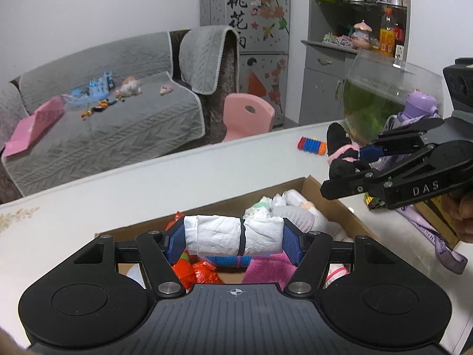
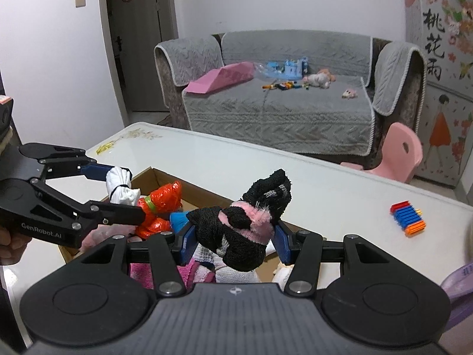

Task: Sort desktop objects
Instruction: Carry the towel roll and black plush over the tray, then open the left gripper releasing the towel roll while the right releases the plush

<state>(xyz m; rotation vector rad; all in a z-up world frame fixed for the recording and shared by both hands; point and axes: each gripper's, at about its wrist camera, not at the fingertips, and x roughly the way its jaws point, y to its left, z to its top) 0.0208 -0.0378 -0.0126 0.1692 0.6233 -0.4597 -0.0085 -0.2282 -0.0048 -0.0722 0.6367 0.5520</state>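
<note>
Clamping a white sock roll (image 1: 233, 234), the left gripper (image 1: 234, 241) hangs over the cardboard box (image 1: 337, 204); at its 2 o'clock, the right gripper (image 2: 233, 238) pinches a black-and-pink sock bundle (image 2: 242, 227).

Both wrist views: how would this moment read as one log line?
left tongs: shut on white sock roll | right tongs: shut on black sock bundle | both above cardboard box

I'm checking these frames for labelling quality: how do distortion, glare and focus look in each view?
Left wrist view: strong fisheye bending of the table edge, dark vignette corners, the white roll in the left gripper sharp, soft indoor light. Right wrist view: same curvature, mild sheen on the table, the black sock bundle in the right gripper crisp, the sofa slightly soft.
</note>
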